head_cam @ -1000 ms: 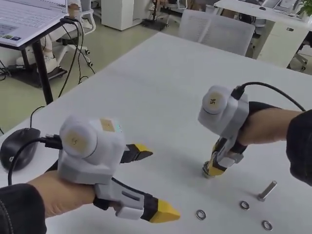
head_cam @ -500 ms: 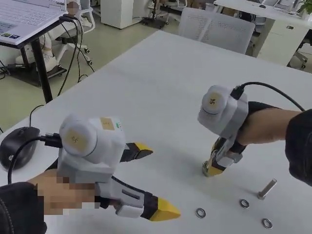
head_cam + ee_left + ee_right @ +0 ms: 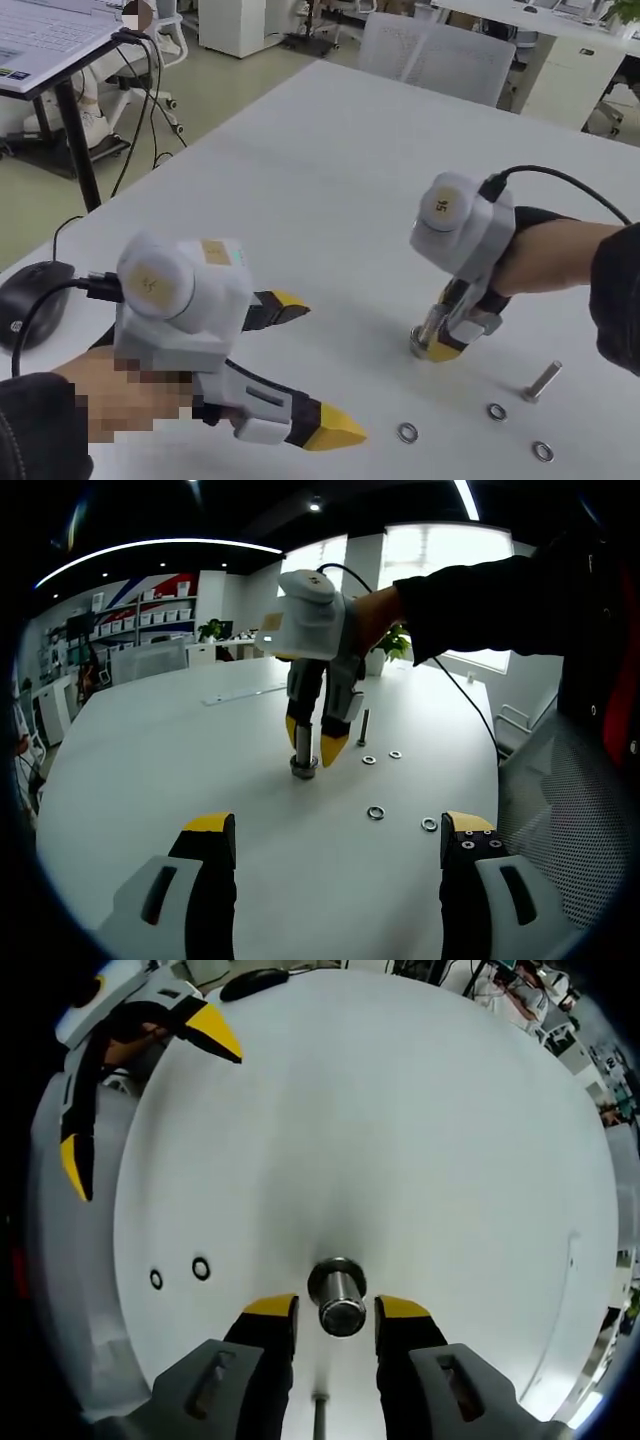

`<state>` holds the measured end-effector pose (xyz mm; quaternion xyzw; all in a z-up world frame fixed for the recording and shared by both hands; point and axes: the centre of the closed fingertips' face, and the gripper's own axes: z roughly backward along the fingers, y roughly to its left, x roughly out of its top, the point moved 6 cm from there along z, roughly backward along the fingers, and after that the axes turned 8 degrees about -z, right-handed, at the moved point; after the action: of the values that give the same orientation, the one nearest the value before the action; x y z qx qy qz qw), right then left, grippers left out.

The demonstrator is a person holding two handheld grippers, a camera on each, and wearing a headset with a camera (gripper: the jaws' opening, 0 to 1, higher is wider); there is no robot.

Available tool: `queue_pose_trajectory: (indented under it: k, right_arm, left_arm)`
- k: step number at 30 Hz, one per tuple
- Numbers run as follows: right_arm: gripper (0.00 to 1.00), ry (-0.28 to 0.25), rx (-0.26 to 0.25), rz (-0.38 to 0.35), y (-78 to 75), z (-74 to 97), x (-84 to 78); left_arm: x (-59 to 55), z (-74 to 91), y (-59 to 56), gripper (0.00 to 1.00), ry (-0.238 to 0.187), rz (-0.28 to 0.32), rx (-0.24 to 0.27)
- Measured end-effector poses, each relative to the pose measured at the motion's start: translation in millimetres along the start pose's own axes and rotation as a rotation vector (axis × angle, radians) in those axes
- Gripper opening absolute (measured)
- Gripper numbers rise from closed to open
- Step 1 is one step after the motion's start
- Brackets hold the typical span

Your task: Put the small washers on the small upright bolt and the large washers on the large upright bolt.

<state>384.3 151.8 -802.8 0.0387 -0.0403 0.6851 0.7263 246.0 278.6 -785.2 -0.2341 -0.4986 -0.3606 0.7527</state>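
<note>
Nearest to me, my left gripper [image 3: 337, 825] is wide open and has nothing between its jaws. Just past its lower tip, loose washers [image 3: 407, 432] lie flat on the white table [image 3: 330, 180], each apart from the others. The small bolt [image 3: 540, 382] lies on its side near them, not upright. A little further, my right gripper [image 3: 437, 347] points down over the large bolt [image 3: 342, 1305], which stands upright on the table. Its jaws are only slightly open, one on each side of the bolt, with a thin gap, so they do not grip it.
</note>
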Motion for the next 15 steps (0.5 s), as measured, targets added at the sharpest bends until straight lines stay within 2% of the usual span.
queue_pose_trajectory:
  k: [15]
  right_arm:
    - [0.32,0.003,-0.009,-0.034,-1.4,4.1,-21.7]
  left_arm:
    - [5.0,-4.2,-2.8,0.84,0.0,-0.017,-0.015]
